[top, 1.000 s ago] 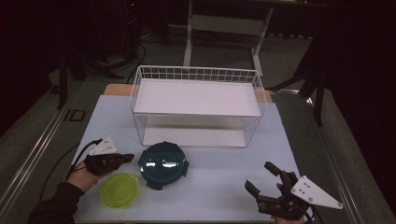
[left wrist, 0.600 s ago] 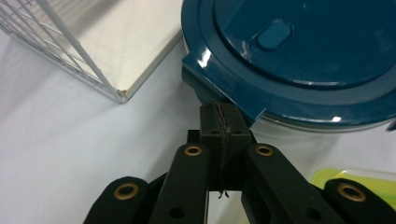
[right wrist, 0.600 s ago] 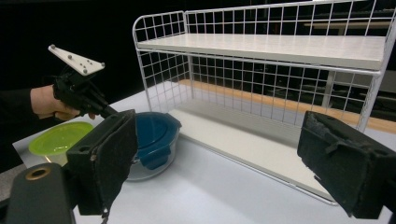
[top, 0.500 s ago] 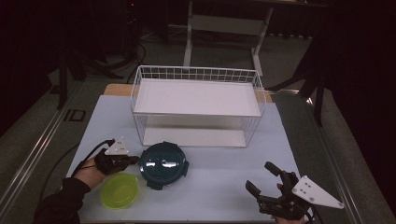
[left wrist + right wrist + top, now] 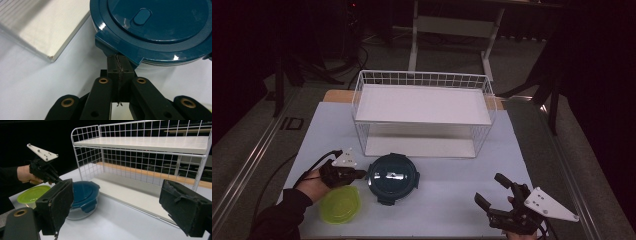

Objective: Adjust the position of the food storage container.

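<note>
A round container with a dark teal lid (image 5: 393,177) (image 5: 155,27) (image 5: 83,195) sits at the table's front centre-left. My left gripper (image 5: 362,173) (image 5: 117,62) (image 5: 53,178) is shut, its tips pressed against the lid's left latch tab, with nothing visibly between the pads. A green bowl-shaped lid (image 5: 340,205) (image 5: 33,193) lies just in front of that hand. My right gripper (image 5: 489,188) (image 5: 123,207) hovers open and empty at the front right, facing the container from well off.
A white wire shelf rack (image 5: 422,115) (image 5: 150,145) with two white boards stands behind the container; its lower board's corner (image 5: 42,27) lies close to the lid. The pale table (image 5: 452,195) has bare room between the two grippers.
My left gripper has slid right from beside the green lid up to the teal lid's latch tab. The right gripper has barely moved.
</note>
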Action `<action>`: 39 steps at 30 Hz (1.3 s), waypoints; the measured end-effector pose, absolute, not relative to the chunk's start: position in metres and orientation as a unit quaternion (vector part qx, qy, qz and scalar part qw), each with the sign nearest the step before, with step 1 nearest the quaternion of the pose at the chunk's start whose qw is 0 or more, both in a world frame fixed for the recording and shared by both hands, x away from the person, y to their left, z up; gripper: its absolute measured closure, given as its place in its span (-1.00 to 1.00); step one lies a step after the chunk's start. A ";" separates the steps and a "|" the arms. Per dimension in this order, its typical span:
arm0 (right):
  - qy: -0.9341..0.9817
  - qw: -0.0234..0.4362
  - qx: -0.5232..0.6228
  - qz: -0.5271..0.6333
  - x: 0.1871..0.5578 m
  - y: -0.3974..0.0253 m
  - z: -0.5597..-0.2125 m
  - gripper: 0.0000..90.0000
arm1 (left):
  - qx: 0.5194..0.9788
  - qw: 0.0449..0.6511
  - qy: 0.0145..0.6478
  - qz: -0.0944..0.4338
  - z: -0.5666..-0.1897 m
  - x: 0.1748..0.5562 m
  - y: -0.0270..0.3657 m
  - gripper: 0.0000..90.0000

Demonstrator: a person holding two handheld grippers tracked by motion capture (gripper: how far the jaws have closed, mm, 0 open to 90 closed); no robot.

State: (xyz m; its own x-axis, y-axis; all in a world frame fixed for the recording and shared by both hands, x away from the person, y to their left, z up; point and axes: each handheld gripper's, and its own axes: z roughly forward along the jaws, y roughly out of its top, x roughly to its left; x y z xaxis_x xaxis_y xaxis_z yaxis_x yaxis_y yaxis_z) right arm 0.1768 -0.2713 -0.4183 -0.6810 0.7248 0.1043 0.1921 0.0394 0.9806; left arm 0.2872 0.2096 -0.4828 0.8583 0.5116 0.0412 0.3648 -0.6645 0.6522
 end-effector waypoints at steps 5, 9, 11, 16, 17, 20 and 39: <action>0.687 0.216 0.335 0.608 0.177 -0.271 -0.419 -0.73 | 0.909 0.333 0.228 0.101 -0.482 0.287 0.196 0.98; 0.687 0.215 0.333 0.609 0.177 -0.270 -0.419 -0.73 | 0.911 0.336 0.221 0.094 -0.482 0.289 0.188 0.98; 0.688 0.213 0.334 0.609 0.177 -0.270 -0.419 -0.73 | 0.913 0.334 0.217 0.092 -0.481 0.289 0.183 0.98; 0.689 0.212 0.332 0.609 0.179 -0.270 -0.420 -0.73 | 0.916 0.335 0.205 0.083 -0.481 0.292 0.168 0.98; 0.689 0.212 0.332 0.608 0.179 -0.269 -0.420 -0.73 | 0.917 0.333 0.203 0.081 -0.480 0.292 0.165 0.98; 0.688 0.212 0.333 0.609 0.178 -0.270 -0.419 -0.73 | 0.918 0.336 0.196 0.072 -0.480 0.293 0.156 0.98; 0.687 0.207 0.337 0.609 0.180 -0.271 -0.421 -0.73 | 0.921 0.325 0.204 0.068 -0.478 0.293 0.148 0.98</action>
